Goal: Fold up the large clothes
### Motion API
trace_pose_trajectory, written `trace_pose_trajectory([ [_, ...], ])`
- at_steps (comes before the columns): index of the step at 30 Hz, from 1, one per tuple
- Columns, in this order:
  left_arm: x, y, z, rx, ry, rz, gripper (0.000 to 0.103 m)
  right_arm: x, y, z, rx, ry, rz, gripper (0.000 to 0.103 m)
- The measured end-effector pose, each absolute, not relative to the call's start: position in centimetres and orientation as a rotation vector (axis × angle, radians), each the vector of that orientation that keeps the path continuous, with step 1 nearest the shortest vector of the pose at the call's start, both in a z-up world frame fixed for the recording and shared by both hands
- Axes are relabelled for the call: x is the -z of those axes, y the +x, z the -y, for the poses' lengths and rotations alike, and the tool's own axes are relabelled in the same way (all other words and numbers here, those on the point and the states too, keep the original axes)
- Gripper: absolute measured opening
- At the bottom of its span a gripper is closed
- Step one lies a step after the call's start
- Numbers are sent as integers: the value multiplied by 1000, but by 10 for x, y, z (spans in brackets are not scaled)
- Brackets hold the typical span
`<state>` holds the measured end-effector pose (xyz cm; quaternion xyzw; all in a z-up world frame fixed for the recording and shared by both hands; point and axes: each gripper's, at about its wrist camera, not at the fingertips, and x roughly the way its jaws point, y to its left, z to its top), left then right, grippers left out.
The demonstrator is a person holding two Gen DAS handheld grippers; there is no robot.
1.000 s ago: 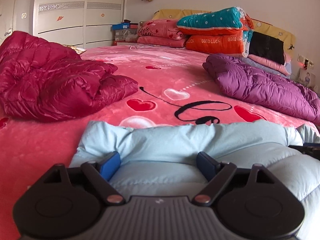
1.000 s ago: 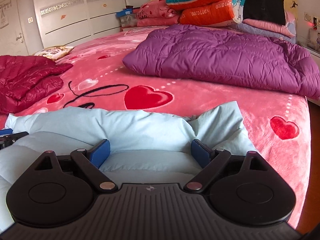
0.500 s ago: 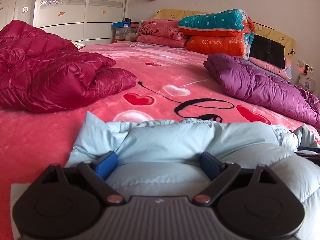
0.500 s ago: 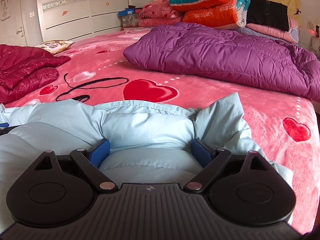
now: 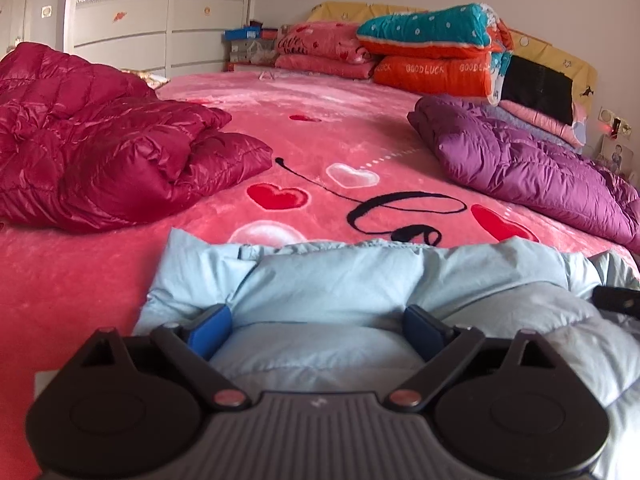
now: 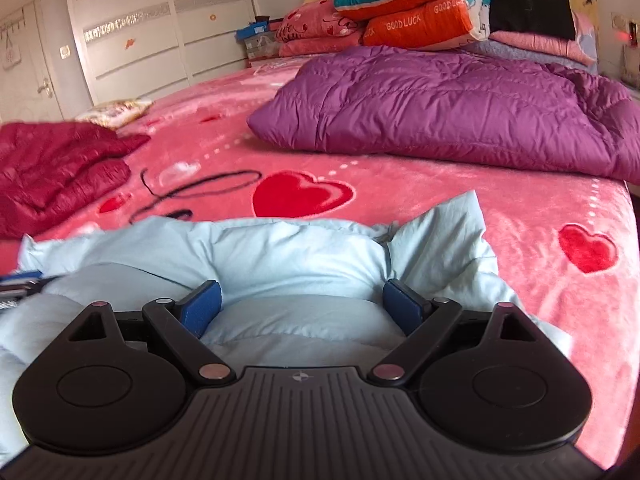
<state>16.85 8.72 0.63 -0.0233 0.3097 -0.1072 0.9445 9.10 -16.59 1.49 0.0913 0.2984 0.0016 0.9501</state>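
In the left wrist view, the left gripper (image 5: 318,330) fills the bottom of the frame with its blue pads (image 5: 210,330) spread wide apart. A puffy fold of the light blue down jacket (image 5: 340,280) bulges up between the pads; the fabric touches their inner faces, yet the jaws stand at their widest, so the pads do not look to squeeze it. The jacket lies across the lower middle of the frame on the pink heart-print bed (image 5: 320,152). A dark red down jacket (image 5: 100,160) lies crumpled at the left, well apart from the blue one. A purple down jacket (image 5: 540,176) lies at the right. Folded quilts (image 5: 432,56) are stacked at the upper middle, against the headboard. A bit of the other gripper shows at the right edge.

In the right wrist view, the right gripper (image 6: 301,304) also has its blue pads (image 6: 202,304) spread wide, with the light blue jacket (image 6: 288,256) mounded between them and a loose corner sticking up at right of centre. The purple jacket (image 6: 460,108) fills the upper right, the dark red one (image 6: 60,168) sits at the left, and a white wardrobe (image 6: 152,28) stands at the upper left.
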Motion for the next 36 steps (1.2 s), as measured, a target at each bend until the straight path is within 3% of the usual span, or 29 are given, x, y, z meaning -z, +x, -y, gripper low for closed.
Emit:
trace_pose_trajectory([
  [14, -66, 111, -132, 224, -242, -630, 95, -56, 0, 229, 86, 408, -486, 103],
  [33, -69, 66, -215, 308, -445, -711, 95, -45, -73, 264, -17, 788, -590, 103],
  [36, -64, 67, -220, 308, -470, -719, 102, -41, -78, 269, -1, 817, -603, 103],
])
